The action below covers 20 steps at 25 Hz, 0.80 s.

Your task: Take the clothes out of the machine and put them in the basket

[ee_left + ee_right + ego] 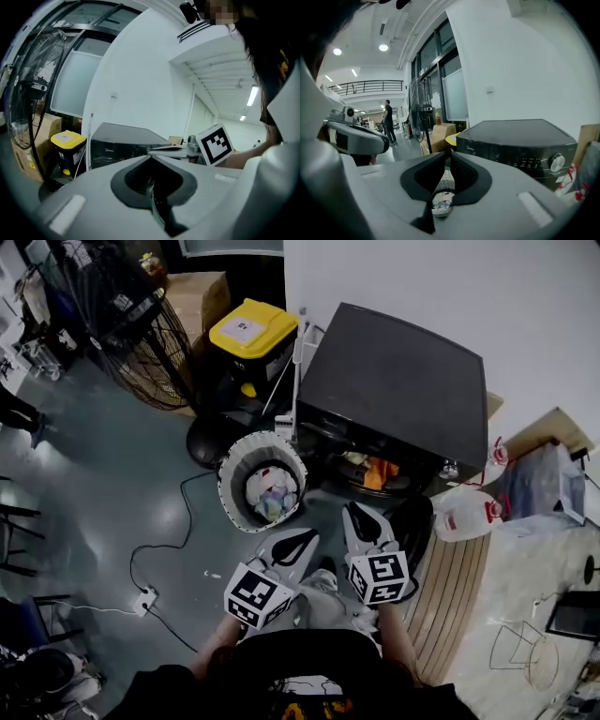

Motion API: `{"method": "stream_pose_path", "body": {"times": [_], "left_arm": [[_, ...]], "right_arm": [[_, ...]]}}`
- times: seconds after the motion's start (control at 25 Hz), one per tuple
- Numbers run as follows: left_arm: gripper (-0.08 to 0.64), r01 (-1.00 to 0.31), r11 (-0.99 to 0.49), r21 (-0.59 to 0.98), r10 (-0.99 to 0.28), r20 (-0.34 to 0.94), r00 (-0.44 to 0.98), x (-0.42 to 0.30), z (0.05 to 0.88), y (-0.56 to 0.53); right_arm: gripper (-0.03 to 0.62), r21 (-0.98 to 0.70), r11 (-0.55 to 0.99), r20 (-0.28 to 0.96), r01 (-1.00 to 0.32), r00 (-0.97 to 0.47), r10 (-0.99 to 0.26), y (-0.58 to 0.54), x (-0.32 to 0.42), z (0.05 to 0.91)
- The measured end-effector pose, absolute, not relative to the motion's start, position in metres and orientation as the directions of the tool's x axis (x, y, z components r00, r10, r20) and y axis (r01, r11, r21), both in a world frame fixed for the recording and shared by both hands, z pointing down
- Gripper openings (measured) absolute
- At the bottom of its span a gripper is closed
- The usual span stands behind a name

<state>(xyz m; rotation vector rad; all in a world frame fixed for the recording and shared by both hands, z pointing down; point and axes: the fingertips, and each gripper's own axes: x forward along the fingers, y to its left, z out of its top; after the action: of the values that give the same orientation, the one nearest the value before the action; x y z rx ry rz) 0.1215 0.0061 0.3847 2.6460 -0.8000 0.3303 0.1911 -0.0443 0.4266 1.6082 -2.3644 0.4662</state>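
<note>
The black washing machine (394,381) stands against the white wall, and an orange garment (375,472) shows in its dark front opening. A round white basket (229,486) sits on the floor to its left with pale clothes (270,493) inside. Both grippers are held close to the person's body, below the machine. My left gripper (312,537) points towards the basket's near rim, jaws together and empty. My right gripper (350,509) points at the machine's opening, also shut on nothing. In the right gripper view the basket (442,205) shows below the closed tips (447,154). The left gripper (151,159) faces the machine (122,140).
A yellow-lidded black bin (251,329) and a floor fan (141,334) stand left of the machine. Two plastic jugs (464,514) and a wooden board (450,587) lie to the right. A power strip with cable (145,599) crosses the floor at left.
</note>
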Motion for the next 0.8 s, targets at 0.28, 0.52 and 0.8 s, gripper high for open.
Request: {"method": "stream_pose_path", "body": {"times": [0.28,0.52,0.8], "left_arm": [[0.000,-0.621,-0.744,0.248,-0.540,0.324,0.777,0.160,0.412,-0.039],[0.006,-0.599,-0.749,0.282,-0.516,0.320,0.795,0.179,0.448,-0.061],[0.011,-0.530,-0.798,0.288,-0.445,0.311,0.839,0.183,0.512,-0.075]], "right_arm": [[0.071,-0.124,0.316,0.399,-0.940,-0.339,-0.852,-0.102,0.230,0.485],[0.075,-0.156,0.243,0.428,-0.958,-0.287,-0.857,-0.126,0.252,0.544],[0.085,-0.201,0.188,0.422,-0.961,-0.258,-0.869,-0.155,0.263,0.614]]}}
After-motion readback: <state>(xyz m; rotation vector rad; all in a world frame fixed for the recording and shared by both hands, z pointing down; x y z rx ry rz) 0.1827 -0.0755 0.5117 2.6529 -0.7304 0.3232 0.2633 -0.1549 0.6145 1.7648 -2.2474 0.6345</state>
